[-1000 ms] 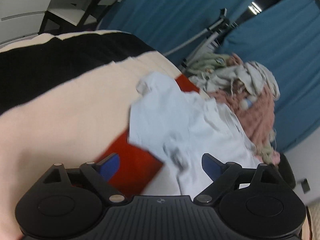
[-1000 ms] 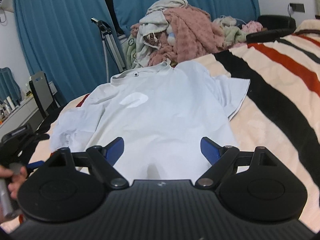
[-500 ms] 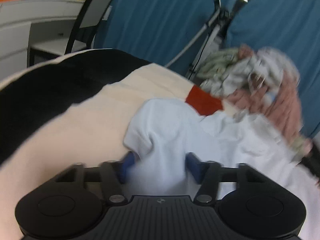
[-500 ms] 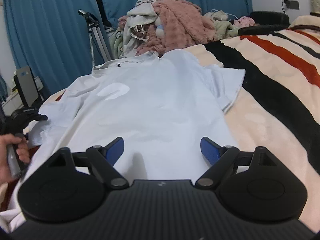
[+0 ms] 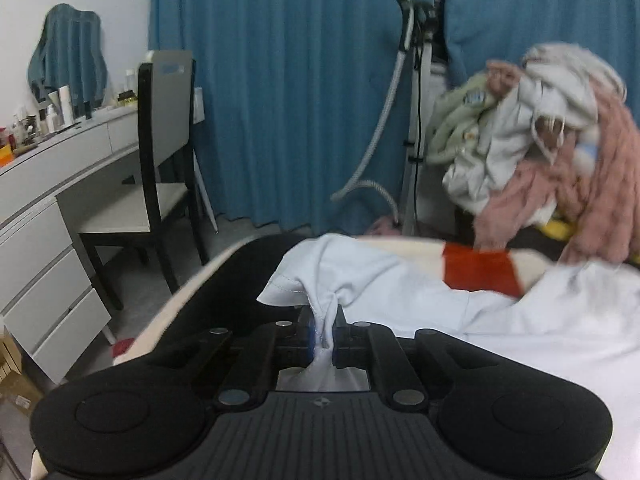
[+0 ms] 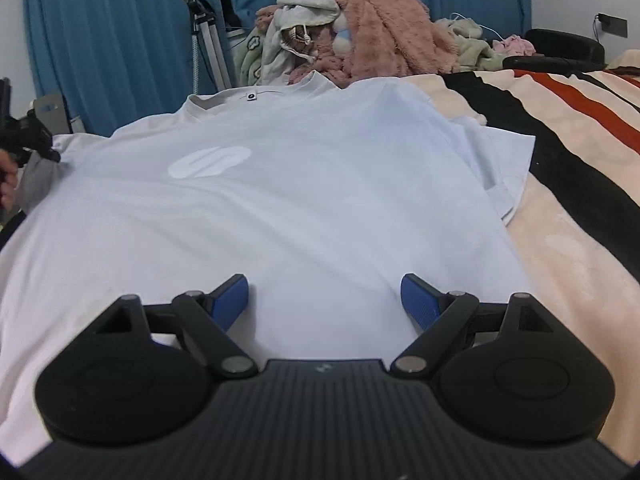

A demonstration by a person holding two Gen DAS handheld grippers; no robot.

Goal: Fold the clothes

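Sleeve bunched in my left gripper (image 5: pixel 322 334), jaws pinched tight on the fabric at the bed's left edge. White t-shirt (image 6: pixel 280 200) lies flat, front up, on the striped blanket (image 6: pixel 568 240), long axis running away from me toward the collar and the laundry pile (image 6: pixel 352 28). Right gripper (image 6: pixel 325 300) hovers over the hem, fingers wide apart, holding nothing. Next fold likely goes left-to-right across the body, so left arm leads.
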